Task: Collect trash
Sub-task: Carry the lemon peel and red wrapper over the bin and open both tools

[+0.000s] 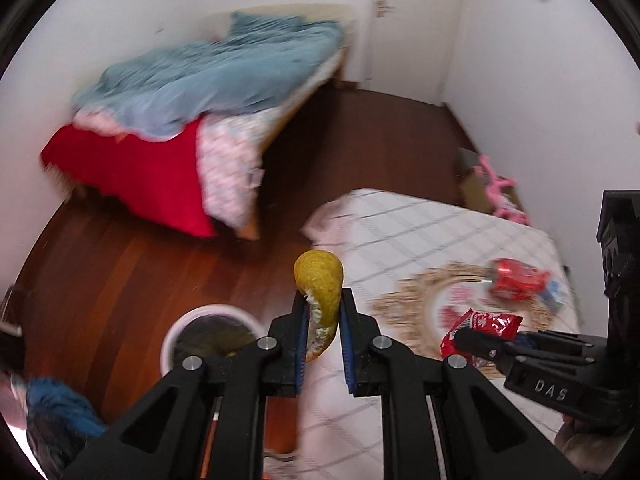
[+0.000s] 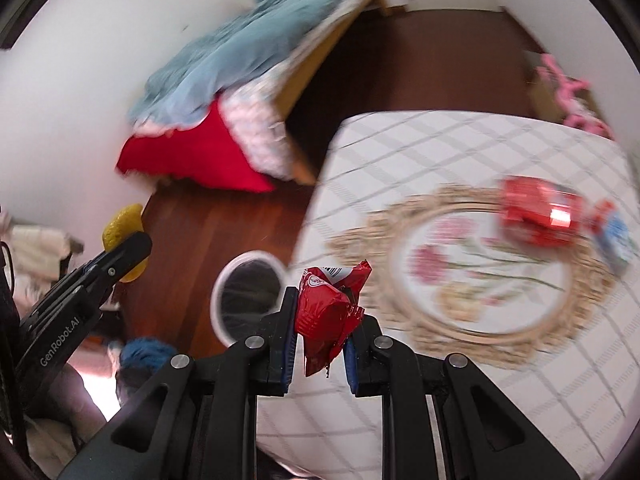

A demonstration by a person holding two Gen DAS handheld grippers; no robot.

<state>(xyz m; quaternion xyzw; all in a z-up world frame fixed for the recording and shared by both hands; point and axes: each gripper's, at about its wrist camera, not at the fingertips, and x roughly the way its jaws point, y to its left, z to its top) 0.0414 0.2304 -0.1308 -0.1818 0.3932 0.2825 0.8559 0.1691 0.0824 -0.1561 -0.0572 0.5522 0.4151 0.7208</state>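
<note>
My left gripper [image 1: 323, 312] is shut on a yellow fruit peel [image 1: 320, 288], held in the air over the near corner of the table; it also shows in the right wrist view [image 2: 122, 234]. My right gripper [image 2: 320, 308] is shut on a crumpled red wrapper [image 2: 326, 308], which also shows in the left wrist view [image 1: 480, 326]. A white-rimmed bin [image 1: 208, 340] stands on the floor below left, and it shows in the right wrist view [image 2: 248, 296]. A crushed red packet [image 1: 516, 278] lies on the tablecloth [image 2: 440, 152], far right [image 2: 538, 212].
A bed with blue and red covers [image 1: 192, 120] stands across the wood floor [image 1: 120, 264]. A pink toy [image 1: 500, 188] lies by the right wall. A blue bundle [image 1: 60, 404] sits on the floor at lower left. A blue-and-white item [image 2: 618, 236] lies beside the red packet.
</note>
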